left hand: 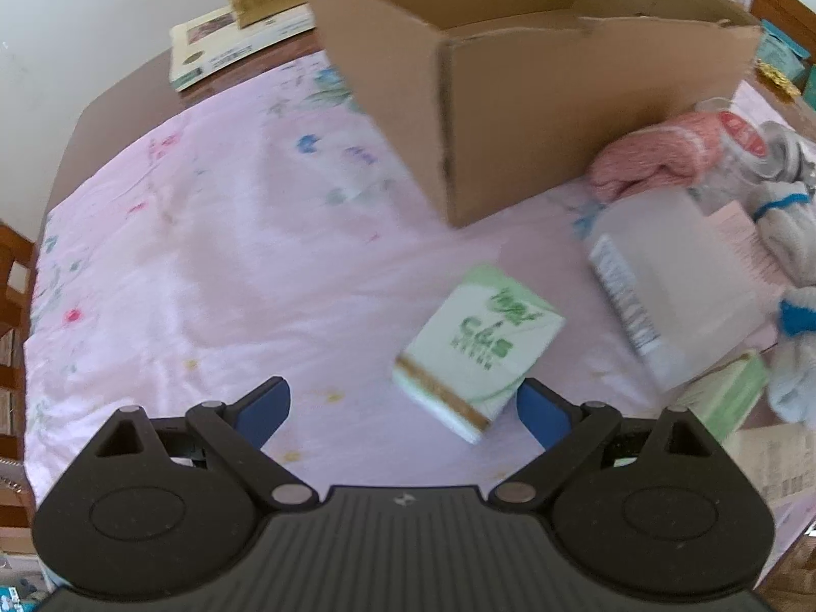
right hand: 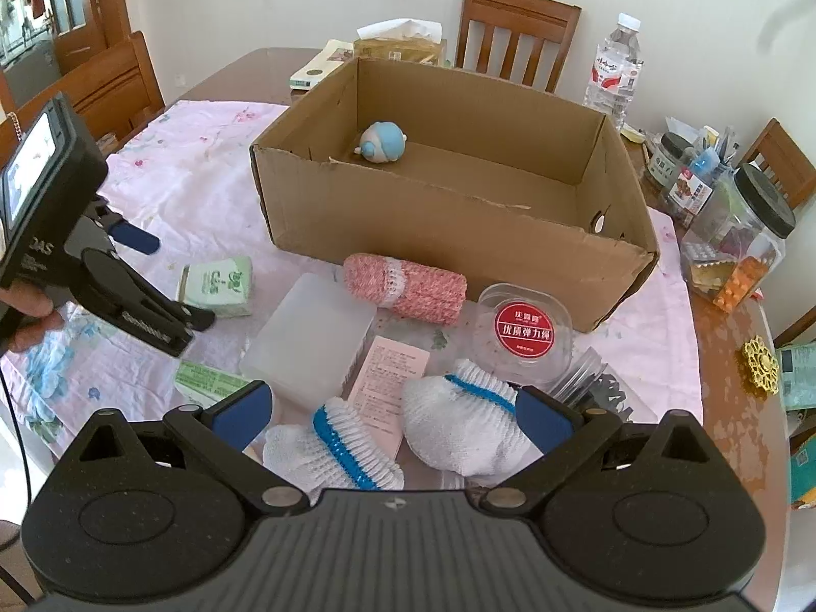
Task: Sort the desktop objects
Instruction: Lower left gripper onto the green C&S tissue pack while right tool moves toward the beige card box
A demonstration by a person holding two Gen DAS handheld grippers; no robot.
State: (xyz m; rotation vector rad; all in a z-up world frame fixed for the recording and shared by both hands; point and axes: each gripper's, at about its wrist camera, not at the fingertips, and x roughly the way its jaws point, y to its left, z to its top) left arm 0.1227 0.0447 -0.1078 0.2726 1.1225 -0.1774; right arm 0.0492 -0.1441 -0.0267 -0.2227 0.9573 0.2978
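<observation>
An open cardboard box [right hand: 449,219] [left hand: 510,117] stands on the pink cloth, with a blue and cream toy [right hand: 381,142] inside at its back left. My left gripper [left hand: 403,410] is open just short of a green and white tissue pack [left hand: 477,349] [right hand: 220,286]; in the right wrist view that gripper [right hand: 153,280] hovers beside the pack. My right gripper [right hand: 392,415] is open and empty above two white gloves with blue bands [right hand: 459,421]. Near them lie a pink knitted roll [right hand: 405,288], a frosted plastic case [right hand: 311,339] [left hand: 673,280], a pink leaflet [right hand: 390,382] and a red-lidded tub [right hand: 523,331].
A water bottle [right hand: 614,69], jars [right hand: 734,239] and small clutter crowd the table's right side. A tissue box [right hand: 398,46] and a book [right hand: 319,69] lie behind the cardboard box. Wooden chairs [right hand: 515,33] surround the table. A person's hand [right hand: 25,306] holds the left gripper.
</observation>
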